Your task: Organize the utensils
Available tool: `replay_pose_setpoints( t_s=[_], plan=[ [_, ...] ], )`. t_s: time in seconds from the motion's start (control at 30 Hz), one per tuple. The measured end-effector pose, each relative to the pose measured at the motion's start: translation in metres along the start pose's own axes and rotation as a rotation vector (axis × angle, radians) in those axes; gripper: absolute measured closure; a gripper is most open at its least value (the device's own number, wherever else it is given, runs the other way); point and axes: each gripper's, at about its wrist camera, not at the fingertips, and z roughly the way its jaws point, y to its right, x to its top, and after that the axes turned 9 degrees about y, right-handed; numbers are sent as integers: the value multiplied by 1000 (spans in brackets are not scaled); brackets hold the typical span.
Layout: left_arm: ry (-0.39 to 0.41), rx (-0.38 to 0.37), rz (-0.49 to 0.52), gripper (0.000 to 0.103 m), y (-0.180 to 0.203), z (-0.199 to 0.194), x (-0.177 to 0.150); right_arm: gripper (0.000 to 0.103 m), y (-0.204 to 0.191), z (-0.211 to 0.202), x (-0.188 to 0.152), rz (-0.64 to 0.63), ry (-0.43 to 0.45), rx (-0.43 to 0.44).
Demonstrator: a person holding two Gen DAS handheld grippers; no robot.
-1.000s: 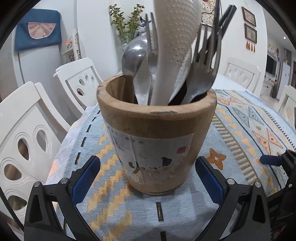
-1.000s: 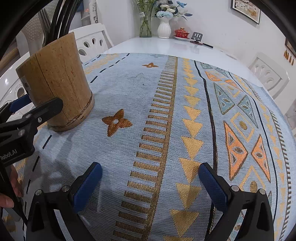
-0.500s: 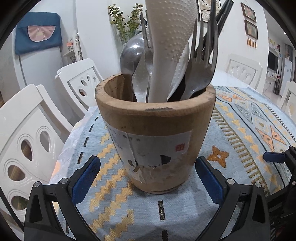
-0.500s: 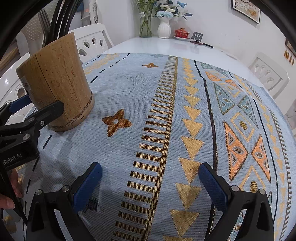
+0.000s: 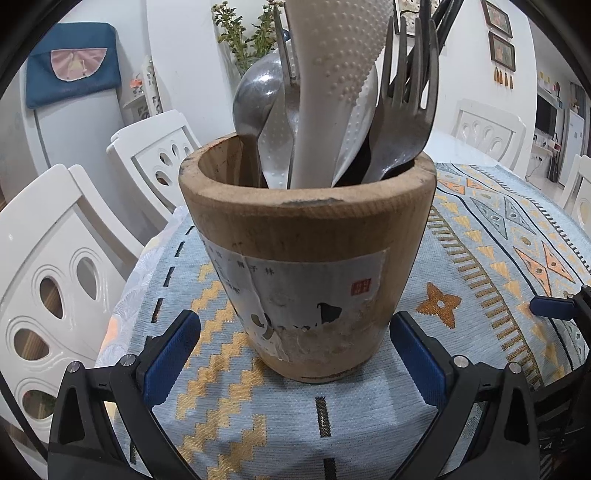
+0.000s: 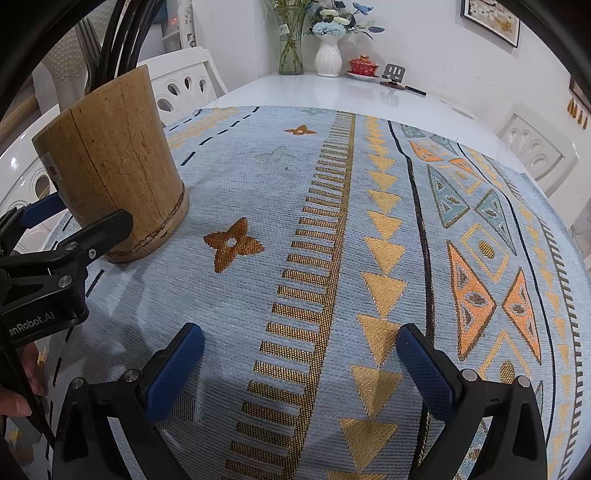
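Observation:
A wooden utensil holder (image 5: 306, 266) with a torn paper label stands on the patterned cloth, directly ahead in the left wrist view. It holds a white dimpled rice paddle (image 5: 332, 85), a steel spoon (image 5: 255, 99), forks (image 5: 406, 110) and black chopsticks (image 5: 439, 18). My left gripper (image 5: 295, 354) is open, its blue pads on either side of the holder's base without touching it. In the right wrist view the holder (image 6: 110, 166) stands at the far left, and my right gripper (image 6: 299, 365) is open over bare cloth with nothing between its fingers.
The blue, gold and orange tablecloth (image 6: 369, 240) covers a white table (image 6: 351, 92). White chairs (image 5: 48, 266) stand around it. Two flower vases (image 6: 328, 55), a red lidded cup (image 6: 364, 64) and a small stand (image 6: 395, 72) sit at the far end. A hand (image 6: 14, 391) shows at lower left.
The left gripper has dropped lower in front of the holder, which now rises a little higher in its view. The right gripper has stayed still.

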Motion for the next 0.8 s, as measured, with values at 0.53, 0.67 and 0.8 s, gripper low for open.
replay_pose_setpoints(
  t_s=[0.53, 0.67, 0.8],
  plan=[
    [5, -15, -17, 0, -7, 0, -1, 0, 0, 0, 0, 0, 1, -1],
    [4, -21, -23, 0, -8, 1, -1, 0, 0, 0, 0, 0, 1, -1],
    [3, -27, -29, 0, -10, 2, -1, 0, 0, 0, 0, 0, 1, -2]
  ],
)
